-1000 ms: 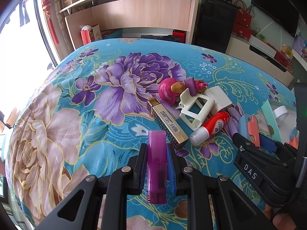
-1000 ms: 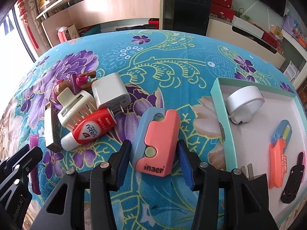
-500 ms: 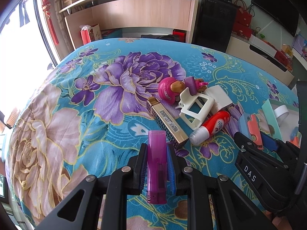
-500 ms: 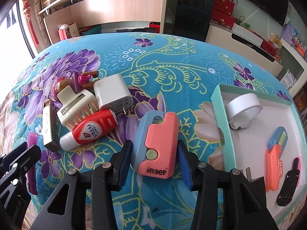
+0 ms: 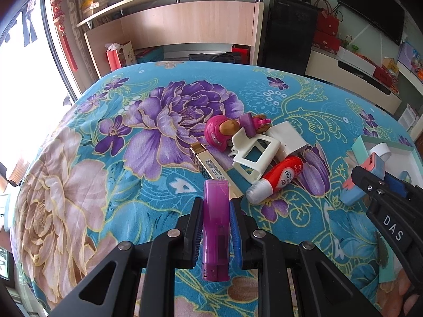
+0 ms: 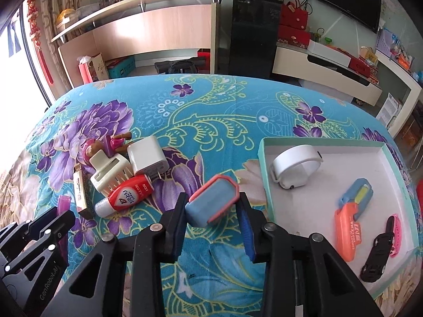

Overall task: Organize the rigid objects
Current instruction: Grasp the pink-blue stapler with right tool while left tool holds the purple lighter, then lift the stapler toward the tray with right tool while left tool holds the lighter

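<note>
My left gripper (image 5: 216,220) is shut on a purple lighter (image 5: 215,222), low over the floral cloth. My right gripper (image 6: 212,212) is shut on a blue and coral case (image 6: 211,203), lifted and tilted above the cloth just left of the teal box (image 6: 264,174). The case also shows in the left wrist view (image 5: 363,178). A pile lies on the cloth: a red and white tube (image 6: 127,194), a white hair claw (image 6: 109,174), a white charger (image 6: 146,158), a pink toy figure (image 5: 220,130) and a gold bar (image 5: 211,166).
The teal box holds a white band (image 6: 296,165), a blue and yellow cutter (image 6: 357,194), an orange cutter (image 6: 349,231) and a black and pink item (image 6: 380,248). A shelf unit and black cabinet stand beyond the far edge of the table.
My right gripper has closed on the blue and coral case, lifted it off the cloth and tilted it toward the box. The left gripper and lighter have stayed put.
</note>
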